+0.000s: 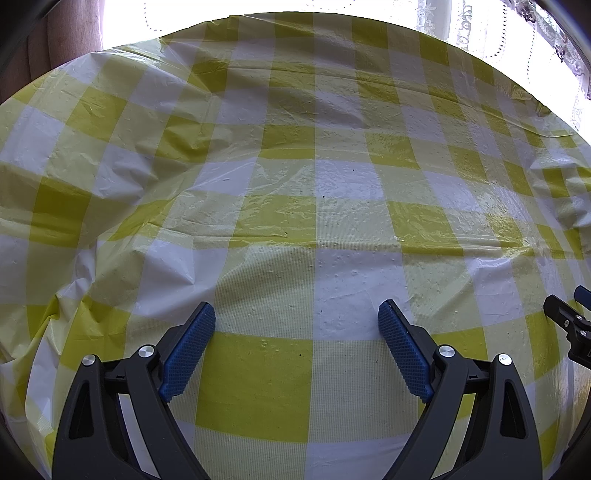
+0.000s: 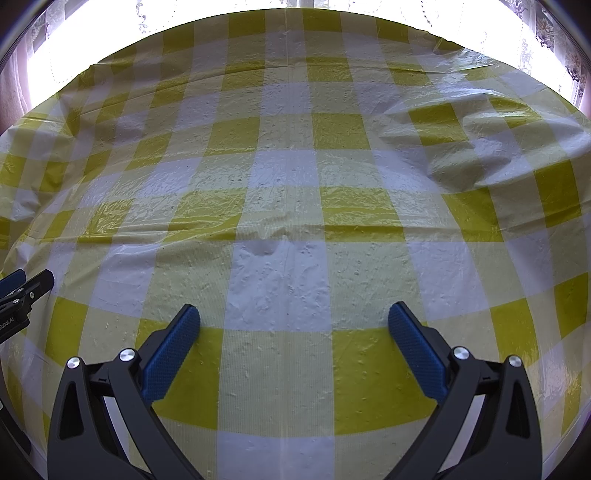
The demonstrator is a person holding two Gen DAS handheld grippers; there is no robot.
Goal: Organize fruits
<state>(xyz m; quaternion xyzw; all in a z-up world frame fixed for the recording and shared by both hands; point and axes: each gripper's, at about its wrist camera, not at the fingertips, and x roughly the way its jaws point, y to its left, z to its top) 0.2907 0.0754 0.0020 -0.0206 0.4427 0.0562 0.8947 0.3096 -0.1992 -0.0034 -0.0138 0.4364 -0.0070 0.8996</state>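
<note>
No fruit shows in either view. My left gripper (image 1: 297,314) hangs open above the yellow and white checked tablecloth (image 1: 295,177), its blue pads wide apart with only cloth between them. My right gripper (image 2: 294,314) is open the same way over the same tablecloth (image 2: 288,173), with nothing between its fingers. The right gripper's black tip (image 1: 565,321) pokes in at the right edge of the left wrist view. At the left edge of the right wrist view, the left gripper's tip (image 2: 27,291) is visible.
The plastic cloth is wrinkled, with raised folds at the left (image 1: 122,192) and at the right (image 2: 461,147). A bright window with lace curtains (image 2: 535,29) runs behind the table's far edge. A brown curtain (image 1: 55,40) hangs at the far left.
</note>
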